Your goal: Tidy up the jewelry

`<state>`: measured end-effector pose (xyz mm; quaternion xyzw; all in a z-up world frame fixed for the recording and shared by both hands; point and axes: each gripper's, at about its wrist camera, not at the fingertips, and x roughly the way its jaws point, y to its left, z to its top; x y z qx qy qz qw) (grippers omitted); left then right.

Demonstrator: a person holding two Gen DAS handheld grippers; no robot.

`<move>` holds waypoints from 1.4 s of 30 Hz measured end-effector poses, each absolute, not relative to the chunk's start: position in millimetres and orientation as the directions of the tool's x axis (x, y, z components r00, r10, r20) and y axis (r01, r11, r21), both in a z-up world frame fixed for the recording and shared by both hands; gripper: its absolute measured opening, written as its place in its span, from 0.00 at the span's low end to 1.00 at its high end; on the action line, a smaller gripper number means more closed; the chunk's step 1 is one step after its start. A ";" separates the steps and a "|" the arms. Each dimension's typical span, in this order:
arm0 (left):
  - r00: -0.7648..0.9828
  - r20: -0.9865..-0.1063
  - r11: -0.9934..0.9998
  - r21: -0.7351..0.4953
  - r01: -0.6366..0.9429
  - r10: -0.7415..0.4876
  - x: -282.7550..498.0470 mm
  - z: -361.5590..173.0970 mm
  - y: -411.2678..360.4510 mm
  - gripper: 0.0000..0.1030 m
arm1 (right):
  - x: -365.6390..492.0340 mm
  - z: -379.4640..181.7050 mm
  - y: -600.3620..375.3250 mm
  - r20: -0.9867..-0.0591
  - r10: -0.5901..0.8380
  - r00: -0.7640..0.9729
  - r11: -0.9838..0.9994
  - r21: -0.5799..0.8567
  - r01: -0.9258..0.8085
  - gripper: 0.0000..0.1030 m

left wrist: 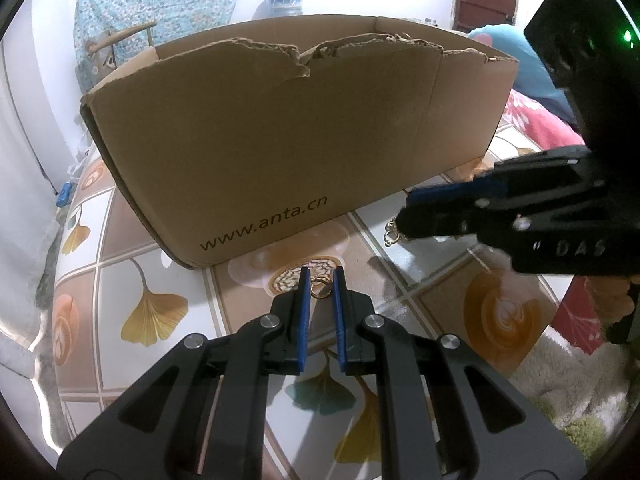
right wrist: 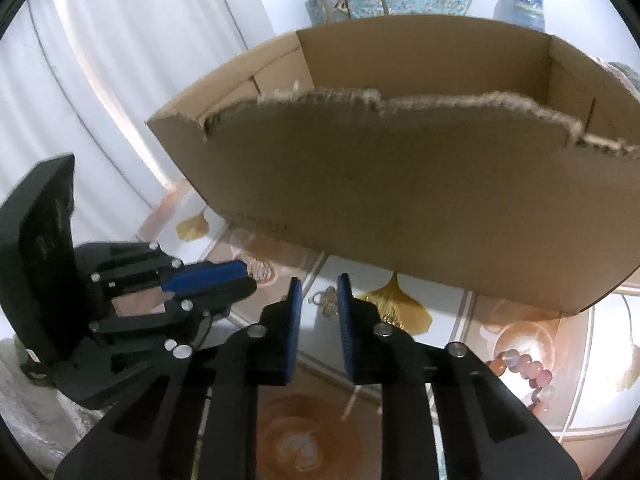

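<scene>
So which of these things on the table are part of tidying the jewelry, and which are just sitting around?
Part of the job:
- gold ring between the left gripper's open fingers
- gold chain ahead of the right gripper
- beaded bracelet
- cardboard box, probably where the jewelry goes

Just lying about:
- patterned tablecloth
- water jug
- wooden chair

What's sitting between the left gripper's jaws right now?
A small gold ring lies on the tablecloth between the open jaws of the left gripper, untouched; the left wrist view shows it.

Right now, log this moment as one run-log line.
left gripper: open around gold ring | right gripper: open around gold chain | cardboard box: behind both
</scene>
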<state>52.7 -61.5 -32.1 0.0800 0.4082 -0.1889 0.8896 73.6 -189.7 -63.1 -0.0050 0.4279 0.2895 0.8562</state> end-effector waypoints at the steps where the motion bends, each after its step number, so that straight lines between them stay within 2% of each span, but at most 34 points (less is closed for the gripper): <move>1: 0.595 -0.757 0.916 -0.012 0.401 -0.270 52.7 -32.2 -61.6 0.10 | 73.3 -65.2 -189.0 -0.744 0.487 0.457 0.832 0.237 -0.502 0.10; 3: 0.595 -0.757 0.916 -0.013 0.401 -0.271 52.8 -32.3 -61.8 0.10 | 71.3 -69.3 -187.8 -0.759 0.478 0.442 0.833 0.233 -0.502 0.07; 13: 0.598 -0.754 0.915 -0.012 0.403 -0.273 53.1 -32.7 -64.2 0.10 | 60.0 -71.1 -194.7 -0.780 0.481 0.401 0.828 0.253 -0.500 0.06; 27: 0.598 -0.752 0.913 -0.012 0.407 -0.277 53.3 -34.3 -64.5 0.10 | 74.2 -65.7 -216.5 -0.785 0.388 0.482 0.892 0.188 -0.412 0.06; 31: 0.599 -0.752 0.913 -0.009 0.409 -0.276 53.6 -33.2 -64.6 0.10 | 76.7 -61.5 -225.9 -0.773 0.400 0.492 0.893 0.208 -0.399 0.06; 42: 0.598 -0.752 0.912 -0.010 0.409 -0.277 53.4 -33.1 -62.7 0.10 | 75.8 -58.4 -207.6 -0.775 0.359 0.521 0.877 0.090 -0.471 0.07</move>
